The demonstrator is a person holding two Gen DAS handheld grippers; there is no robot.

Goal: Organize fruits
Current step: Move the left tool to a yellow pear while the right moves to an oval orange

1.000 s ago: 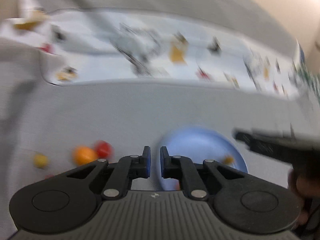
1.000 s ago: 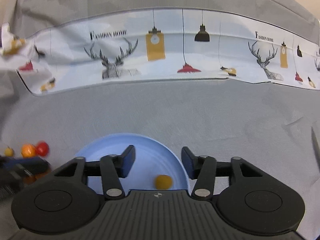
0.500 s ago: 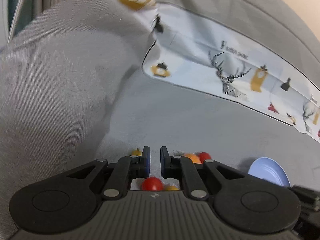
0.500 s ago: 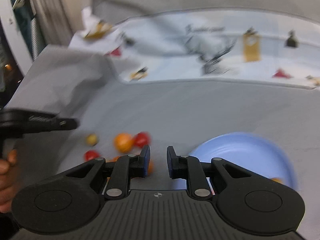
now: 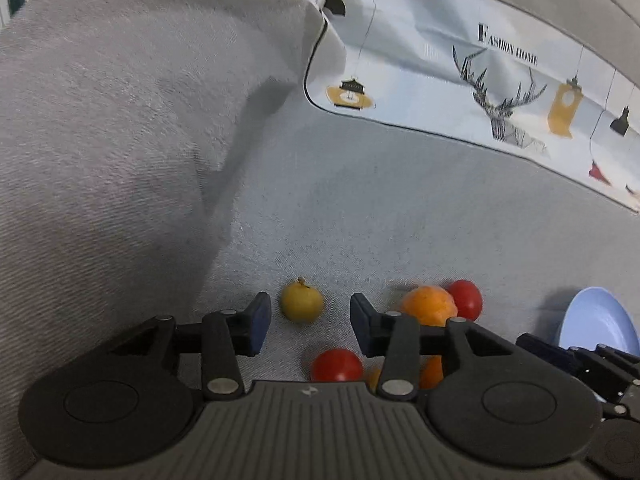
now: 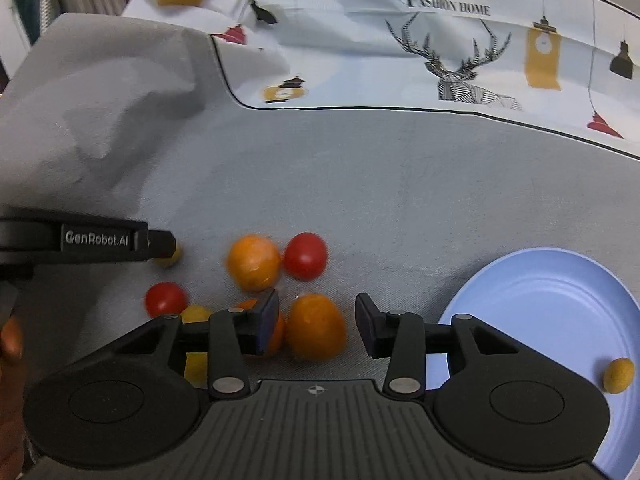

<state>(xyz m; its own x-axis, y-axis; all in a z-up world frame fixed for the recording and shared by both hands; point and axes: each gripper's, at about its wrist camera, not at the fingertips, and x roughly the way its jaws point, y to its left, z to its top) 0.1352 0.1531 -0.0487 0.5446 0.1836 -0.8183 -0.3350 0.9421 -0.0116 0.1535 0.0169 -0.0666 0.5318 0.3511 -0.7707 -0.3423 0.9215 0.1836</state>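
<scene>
Several small fruits lie in a cluster on the grey cloth. My left gripper (image 5: 310,318) hangs low over them, its jaws opening, and a yellow fruit (image 5: 301,304) sits just ahead between the fingertips, untouched. A red tomato (image 5: 337,365) shows under it. My right gripper (image 6: 317,318) is also opening, with an orange fruit (image 6: 316,332) between its fingers, the pads clear of it. Another orange fruit (image 6: 254,262) and a red tomato (image 6: 305,256) lie just beyond. To the right, a blue plate (image 6: 540,292) holds one yellow fruit (image 6: 619,375).
A white cloth (image 6: 440,52) printed with deer and lamps lies across the back. A raised grey fold (image 5: 100,120) rises at the left. The left gripper (image 6: 160,242) reaches in from the left of the right wrist view, a hand (image 6: 10,340) behind it.
Both grippers swung left from the plate to the fruit cluster and sank lower. Their jaws, shut half a second ago, now stand apart.
</scene>
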